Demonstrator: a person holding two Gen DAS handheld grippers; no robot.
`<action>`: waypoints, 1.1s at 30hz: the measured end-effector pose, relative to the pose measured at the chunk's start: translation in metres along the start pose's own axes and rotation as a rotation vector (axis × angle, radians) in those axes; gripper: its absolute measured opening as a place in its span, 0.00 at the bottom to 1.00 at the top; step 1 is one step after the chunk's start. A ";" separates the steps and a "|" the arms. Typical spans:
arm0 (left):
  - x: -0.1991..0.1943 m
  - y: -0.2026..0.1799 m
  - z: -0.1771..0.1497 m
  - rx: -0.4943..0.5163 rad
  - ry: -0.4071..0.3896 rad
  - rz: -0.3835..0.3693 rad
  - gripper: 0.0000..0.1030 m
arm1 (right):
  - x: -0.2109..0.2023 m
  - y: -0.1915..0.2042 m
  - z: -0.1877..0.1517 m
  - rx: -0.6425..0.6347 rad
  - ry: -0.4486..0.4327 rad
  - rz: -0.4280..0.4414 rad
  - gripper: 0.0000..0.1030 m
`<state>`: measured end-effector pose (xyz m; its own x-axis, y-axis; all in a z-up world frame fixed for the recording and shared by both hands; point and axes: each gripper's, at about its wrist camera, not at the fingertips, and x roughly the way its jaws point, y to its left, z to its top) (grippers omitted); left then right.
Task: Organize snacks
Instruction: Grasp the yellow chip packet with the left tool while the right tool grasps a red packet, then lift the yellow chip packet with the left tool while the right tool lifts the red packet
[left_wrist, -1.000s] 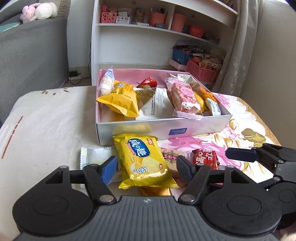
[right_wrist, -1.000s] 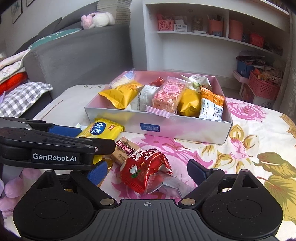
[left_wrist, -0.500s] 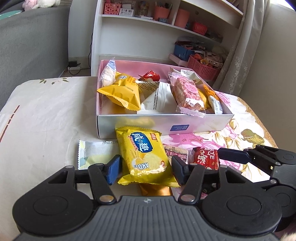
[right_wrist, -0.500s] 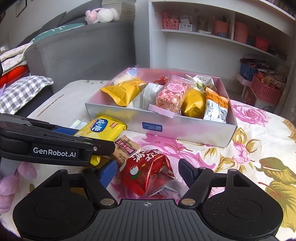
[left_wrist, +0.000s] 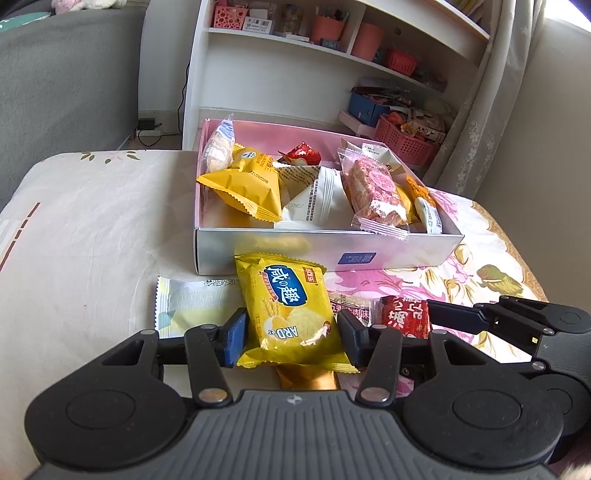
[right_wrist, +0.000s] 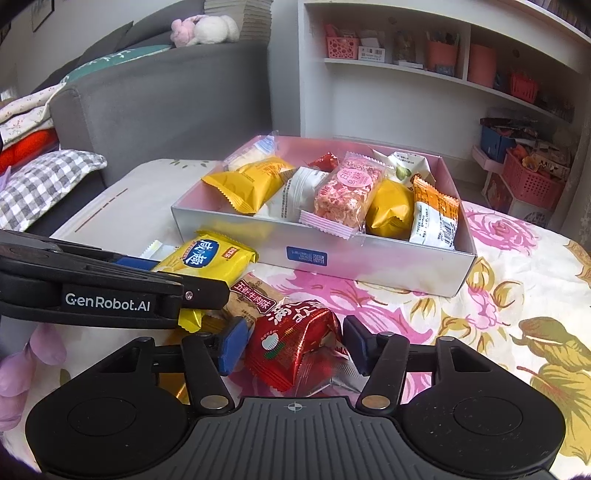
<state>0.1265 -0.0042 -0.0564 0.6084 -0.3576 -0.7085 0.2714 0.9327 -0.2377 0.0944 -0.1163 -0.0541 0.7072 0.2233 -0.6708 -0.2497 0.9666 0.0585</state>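
Observation:
A yellow cracker packet (left_wrist: 291, 310) lies on the cloth before the silver box (left_wrist: 406, 251). My left gripper (left_wrist: 291, 332) is closing on it, and both pads touch its sides. A red snack packet (right_wrist: 291, 339) lies between the pads of my right gripper (right_wrist: 293, 343). Those jaws are closing too, with the pads just short of its sides. The left gripper's finger (right_wrist: 110, 291) reaches in from the left of the right wrist view. A brown beef-flavour packet (right_wrist: 251, 299) sits between the yellow and red packets. The box (right_wrist: 369, 266) holds several snacks.
A pale green-white packet (left_wrist: 188, 299) lies left of the yellow one, and a gold wrapper (left_wrist: 306, 378) peeks out beneath it. The flowered cloth (right_wrist: 498, 295) covers the table. A grey sofa (right_wrist: 166, 96) stands left, and white shelves (left_wrist: 295, 74) and a pink basket (left_wrist: 402, 140) stand behind.
Both grippers have narrowed around their packets: the left around the yellow one, the right around the red one. Neither hand has shifted, and the packets still lie on the cloth.

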 end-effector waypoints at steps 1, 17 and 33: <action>0.000 0.000 0.000 -0.002 0.001 0.001 0.46 | -0.001 0.000 0.001 0.000 -0.003 0.000 0.51; -0.010 0.000 0.003 -0.010 -0.012 -0.025 0.42 | -0.010 -0.003 0.007 0.023 -0.028 0.013 0.43; -0.021 0.007 0.005 -0.029 -0.021 -0.030 0.42 | -0.016 -0.020 0.009 0.119 -0.017 0.048 0.30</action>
<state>0.1199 0.0092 -0.0398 0.6161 -0.3857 -0.6867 0.2680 0.9225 -0.2777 0.0936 -0.1378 -0.0381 0.7076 0.2707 -0.6527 -0.2038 0.9626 0.1782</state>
